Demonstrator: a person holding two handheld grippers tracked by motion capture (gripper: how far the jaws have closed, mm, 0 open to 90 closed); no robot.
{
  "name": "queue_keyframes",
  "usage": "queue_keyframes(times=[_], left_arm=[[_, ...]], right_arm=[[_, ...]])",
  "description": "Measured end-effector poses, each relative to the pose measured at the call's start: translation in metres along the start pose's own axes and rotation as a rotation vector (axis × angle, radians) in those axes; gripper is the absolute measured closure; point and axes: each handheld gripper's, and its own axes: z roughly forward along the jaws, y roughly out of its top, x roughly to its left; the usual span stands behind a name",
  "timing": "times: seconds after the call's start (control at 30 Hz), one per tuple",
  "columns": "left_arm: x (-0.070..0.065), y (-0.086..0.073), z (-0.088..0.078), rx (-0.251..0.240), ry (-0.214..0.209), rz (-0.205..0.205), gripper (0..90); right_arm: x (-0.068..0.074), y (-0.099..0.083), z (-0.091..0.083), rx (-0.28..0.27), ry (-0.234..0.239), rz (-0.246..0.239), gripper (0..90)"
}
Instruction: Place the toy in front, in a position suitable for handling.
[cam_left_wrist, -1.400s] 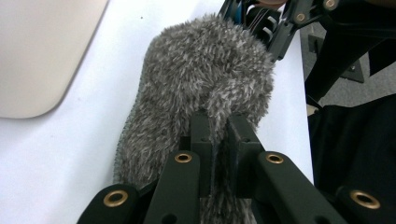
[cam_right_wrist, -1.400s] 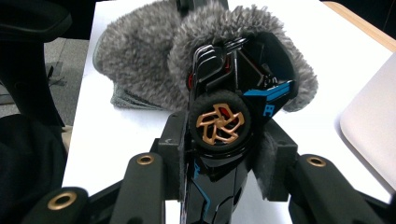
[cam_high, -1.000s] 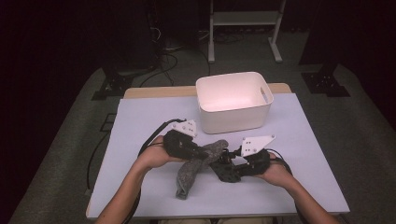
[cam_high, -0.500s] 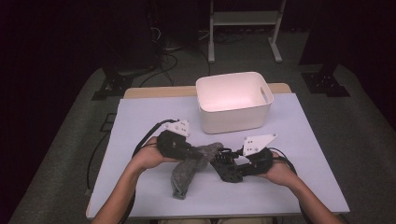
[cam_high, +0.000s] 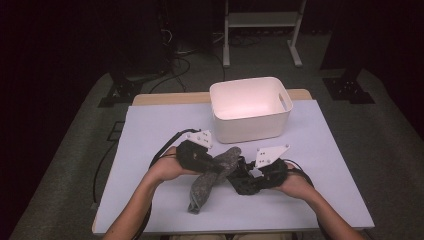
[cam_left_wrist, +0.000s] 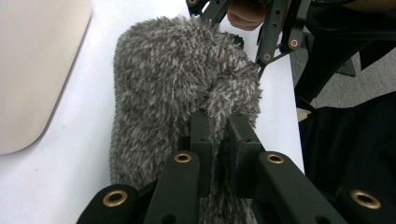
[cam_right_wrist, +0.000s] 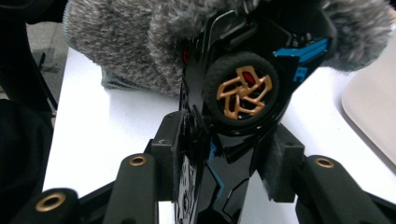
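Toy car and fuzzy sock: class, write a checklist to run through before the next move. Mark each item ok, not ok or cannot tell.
1. Left gripper clamped on the grey sock: ok.
2. Right gripper has the toy car between its pads: ok.
3. That grip is firm: cannot tell, because the jaws have just been opening with the car between them.
4. Far end of the car is under the sock's fuzz: ok.
5. Sock mouth is wide enough for the whole car: cannot tell.
6. White bin is upright beyond the grippers, with nothing seen inside: ok.
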Motion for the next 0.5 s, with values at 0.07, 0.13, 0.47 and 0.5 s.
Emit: queue_keyframes(times=[0.07, 0.13, 0.47, 0.5], left_arm=[[0.001, -0.002, -0.003, 0.0, 0.005, -0.003, 82.9], [0.001, -0.003, -0.005, -0.005, 0.007, -0.011, 82.9], [0.005, -0.011, -0.016, -0.013, 0.035, -0.031, 82.9], [0.005, -0.012, -0.017, -0.014, 0.033, -0.035, 82.9]], right_arm=[[-0.002, 0.0, -0.002, -0.008, 0.023, 0.013, 56.0], [-0.003, 0.001, -0.004, 0.0, 0.027, 0.019, 56.0], [-0.007, 0.011, -0.018, 0.052, 0.01, -0.016, 59.1], [-0.009, 0.012, -0.021, 0.062, 0.014, -0.014, 59.3]])
